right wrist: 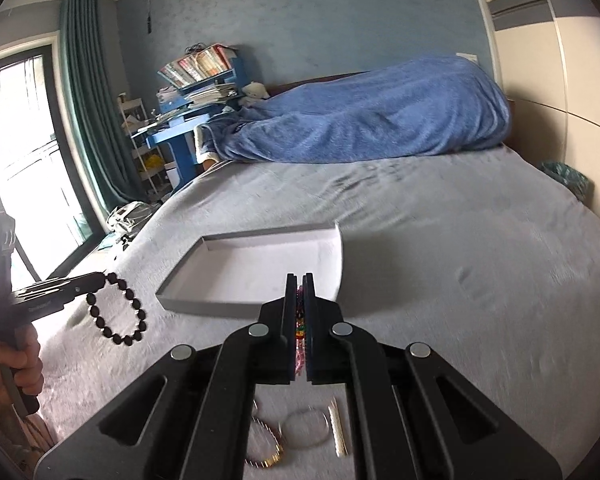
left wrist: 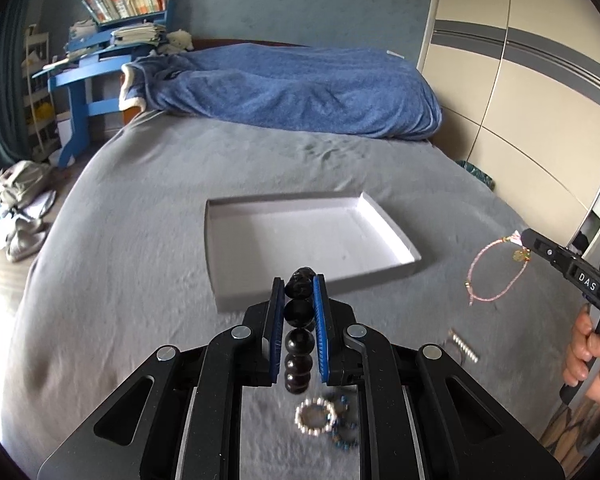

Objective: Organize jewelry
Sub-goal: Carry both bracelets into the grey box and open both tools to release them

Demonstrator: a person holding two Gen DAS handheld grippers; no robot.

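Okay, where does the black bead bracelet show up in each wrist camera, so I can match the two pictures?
Left wrist view: the black bead bracelet sits bottom centre, pinched between the left gripper fingers.
Right wrist view: it hangs at lower left from that gripper's tip.
Shared landmark: the white shallow box on the grey bedspread, beyond the bracelet.
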